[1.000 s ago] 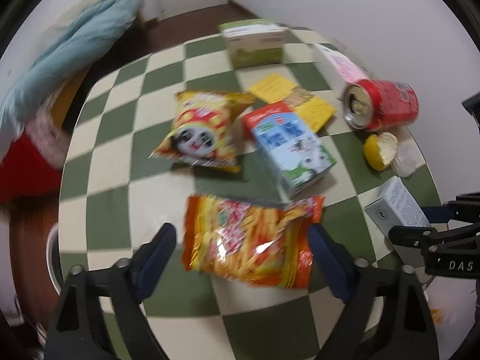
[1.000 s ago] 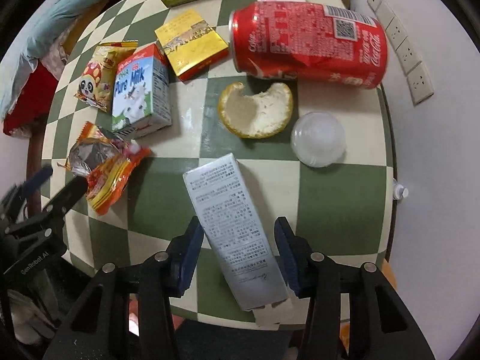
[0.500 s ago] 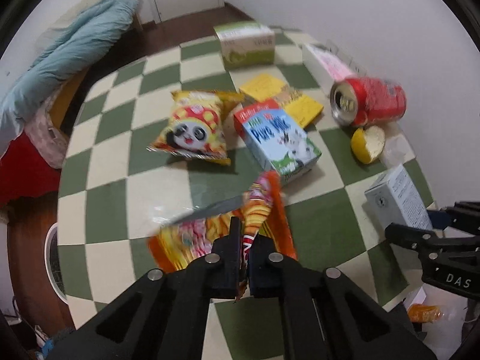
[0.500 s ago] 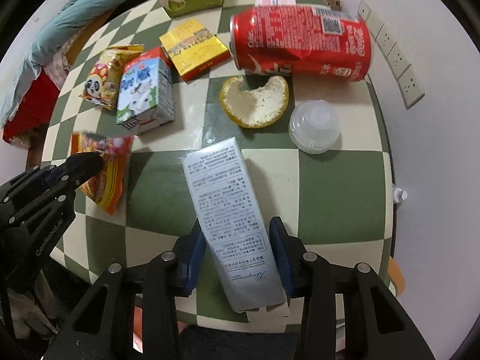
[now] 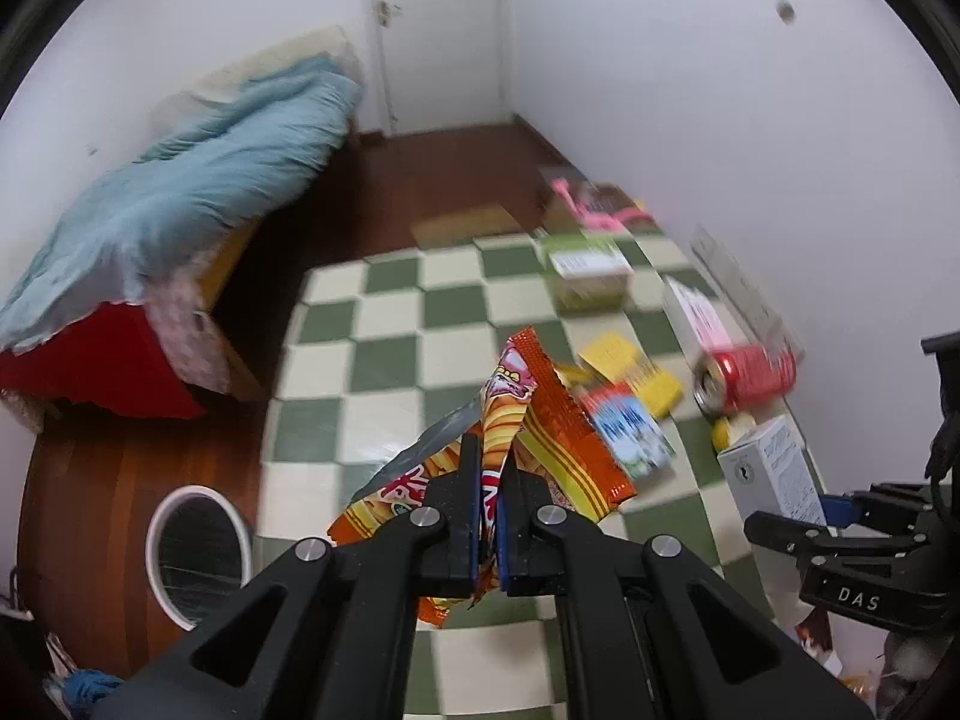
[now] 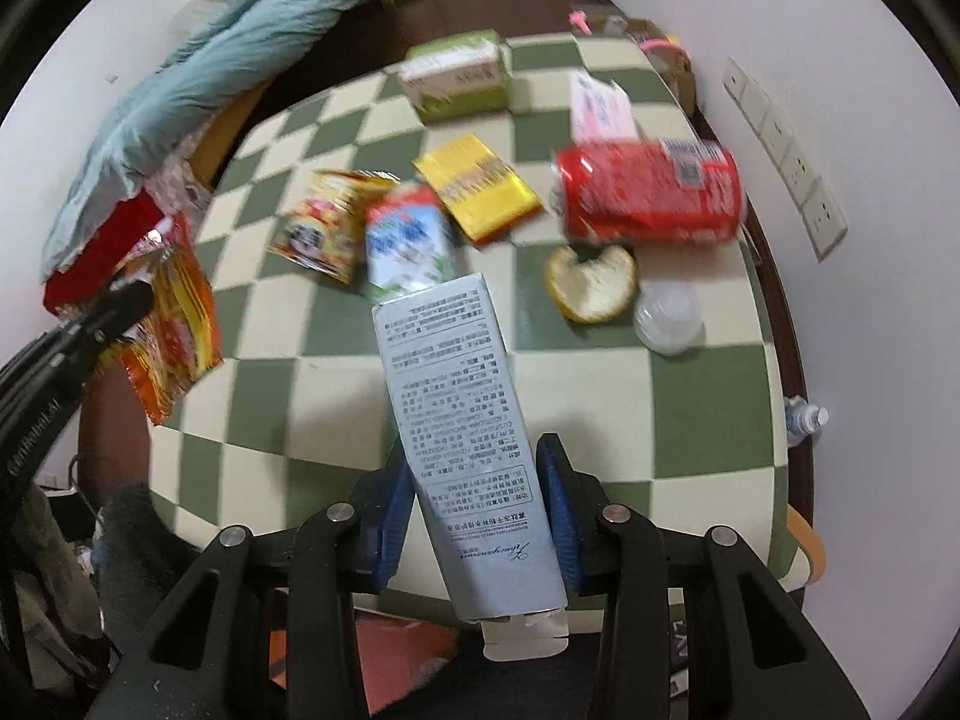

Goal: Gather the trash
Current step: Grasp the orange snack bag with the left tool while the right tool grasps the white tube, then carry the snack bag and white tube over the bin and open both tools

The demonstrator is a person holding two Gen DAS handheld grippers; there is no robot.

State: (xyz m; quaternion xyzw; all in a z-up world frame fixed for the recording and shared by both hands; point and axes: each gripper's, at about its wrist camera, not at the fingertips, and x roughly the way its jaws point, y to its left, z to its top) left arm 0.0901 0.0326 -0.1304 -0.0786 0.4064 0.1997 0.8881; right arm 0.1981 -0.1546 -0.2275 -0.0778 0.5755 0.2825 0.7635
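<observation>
My left gripper is shut on an orange snack bag and holds it lifted above the checkered table; the bag also shows at the left of the right wrist view. My right gripper is shut on a long grey carton, raised off the table near its front edge; the carton also shows in the left wrist view. A red cola can, a milk carton, a panda snack bag, a yellow packet and a citrus peel lie on the table.
A white-rimmed bin stands on the wooden floor left of the table. A green box and a pink carton lie at the table's far side. A clear plastic lid lies by the peel. A bed with a blue blanket is at the left.
My left gripper closed on the orange snack bag and lifted it off the table. My right gripper closed on the grey carton and raised it; both views tilted upward.
</observation>
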